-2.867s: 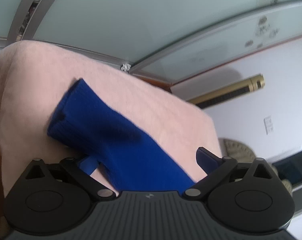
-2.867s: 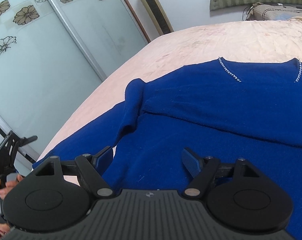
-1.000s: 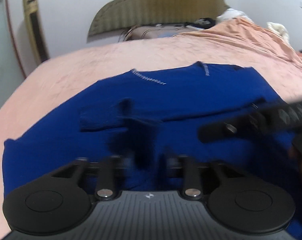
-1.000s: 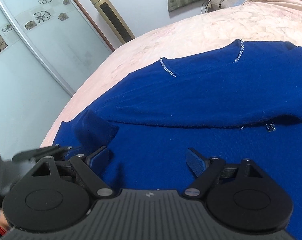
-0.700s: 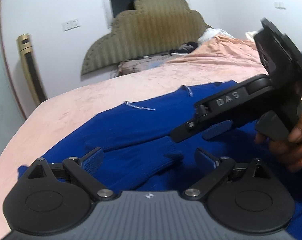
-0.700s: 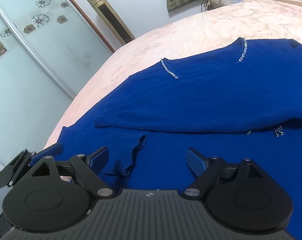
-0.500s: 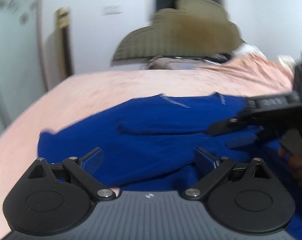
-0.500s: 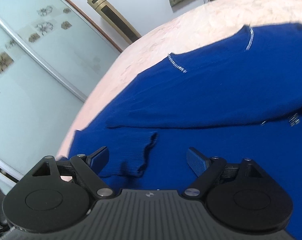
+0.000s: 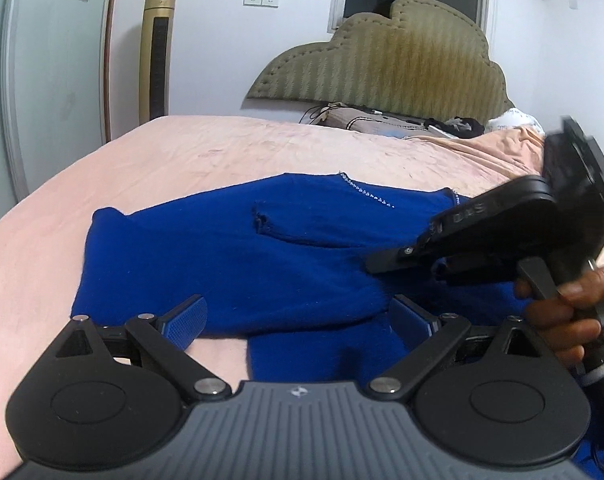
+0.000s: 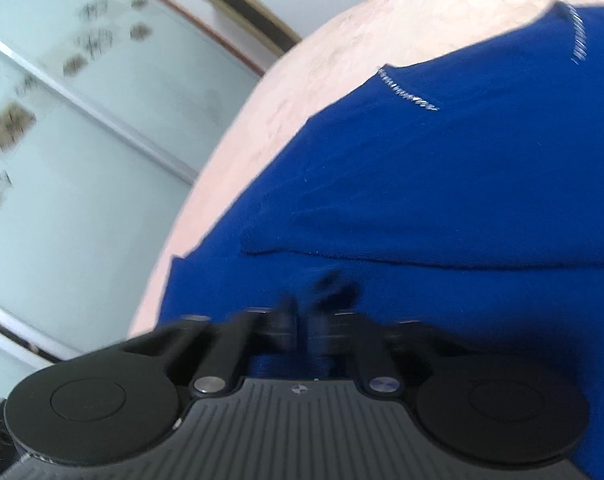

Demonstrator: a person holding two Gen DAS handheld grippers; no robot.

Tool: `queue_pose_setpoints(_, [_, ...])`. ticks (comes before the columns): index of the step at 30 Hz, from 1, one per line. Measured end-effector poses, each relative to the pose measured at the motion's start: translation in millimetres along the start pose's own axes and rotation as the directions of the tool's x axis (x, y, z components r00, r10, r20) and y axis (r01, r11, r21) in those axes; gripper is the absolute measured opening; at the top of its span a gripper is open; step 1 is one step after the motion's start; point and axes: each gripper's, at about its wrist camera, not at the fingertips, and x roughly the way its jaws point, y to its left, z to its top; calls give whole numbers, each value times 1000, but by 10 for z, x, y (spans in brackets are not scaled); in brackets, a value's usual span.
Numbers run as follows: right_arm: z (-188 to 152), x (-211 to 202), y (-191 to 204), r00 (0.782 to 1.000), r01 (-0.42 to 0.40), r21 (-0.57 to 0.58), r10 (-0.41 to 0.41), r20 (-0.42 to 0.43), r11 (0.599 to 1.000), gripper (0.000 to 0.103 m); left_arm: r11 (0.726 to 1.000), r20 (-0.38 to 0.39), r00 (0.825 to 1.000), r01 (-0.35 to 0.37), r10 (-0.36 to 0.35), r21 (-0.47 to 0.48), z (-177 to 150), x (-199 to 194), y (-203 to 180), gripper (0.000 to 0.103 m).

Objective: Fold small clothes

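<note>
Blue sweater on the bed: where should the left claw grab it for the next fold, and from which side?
Probably the near-left hem corner of the blue sweater. It lies flat, with pink bedspread bare on two sides, so the open left claw could slide in low from that outer edge. The right claw is closing on the fabric further right, so stay clear of it.
</note>
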Motion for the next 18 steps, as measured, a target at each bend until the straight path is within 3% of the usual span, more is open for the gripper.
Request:
queue_pose_setpoints(6, [288, -18, 415, 999, 25, -156, -20, 36, 987, 9, 1000, -13, 1000, 10, -10, -4, 35, 57, -50, 98])
queue_pose_setpoints(13, [743, -124, 777, 992, 13, -246, 18, 122, 969, 9, 996, -4, 996, -87, 87, -14, 135, 192, -90, 98])
queue_pose_setpoints(15, [832, -132, 860, 992, -28, -299, 63, 107, 954, 9, 993, -12, 994, -110, 110, -42, 162, 246, -55, 98])
queue_pose_setpoints(18, [873, -100, 1138, 992, 35, -422, 21, 127, 906, 9, 988, -41, 991, -133, 130, -80, 196, 323, -2, 98])
